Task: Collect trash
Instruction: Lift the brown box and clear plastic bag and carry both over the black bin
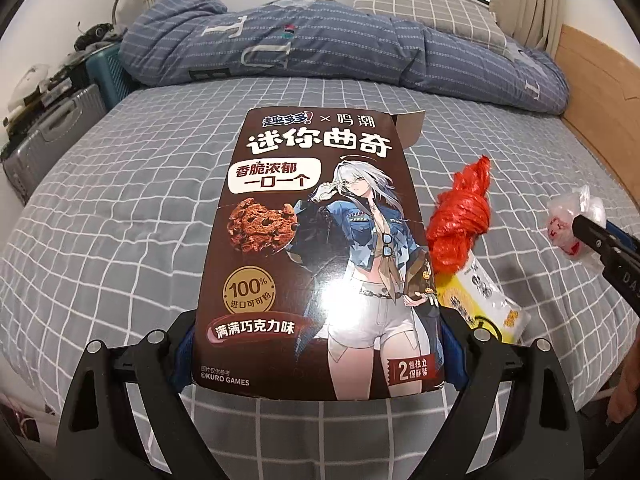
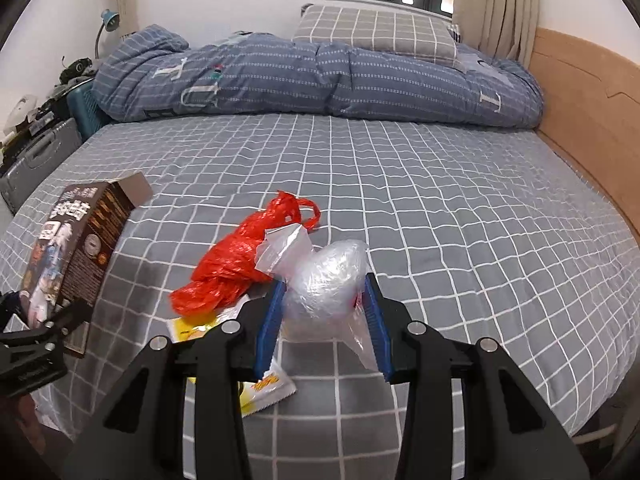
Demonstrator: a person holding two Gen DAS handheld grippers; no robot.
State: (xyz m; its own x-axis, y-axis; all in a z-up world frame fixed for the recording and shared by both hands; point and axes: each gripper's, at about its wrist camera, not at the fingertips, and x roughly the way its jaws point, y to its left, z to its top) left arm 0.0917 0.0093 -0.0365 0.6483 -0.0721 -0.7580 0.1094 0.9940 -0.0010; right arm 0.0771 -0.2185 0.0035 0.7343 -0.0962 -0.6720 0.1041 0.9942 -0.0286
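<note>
A brown cookie box (image 1: 320,248) with an open flap at its far end sits between the blue pads of my left gripper (image 1: 318,354), which is shut on the box's sides. From the right wrist view the box (image 2: 76,248) is tilted at the left, above the bed. My right gripper (image 2: 325,296) is shut on a crumpled clear plastic bag (image 2: 324,276), also seen at the right of the left wrist view (image 1: 572,216). A knotted red plastic bag (image 2: 232,268) and a yellow-white snack wrapper (image 2: 264,388) lie on the sheet between the two grippers.
The bed's grey checked sheet (image 2: 440,200) stretches ahead. A rolled blue duvet (image 1: 320,40) and a checked pillow (image 2: 376,32) lie at the far end. A wooden bed side (image 2: 580,100) runs along the right. Suitcases (image 1: 48,136) stand off the left edge.
</note>
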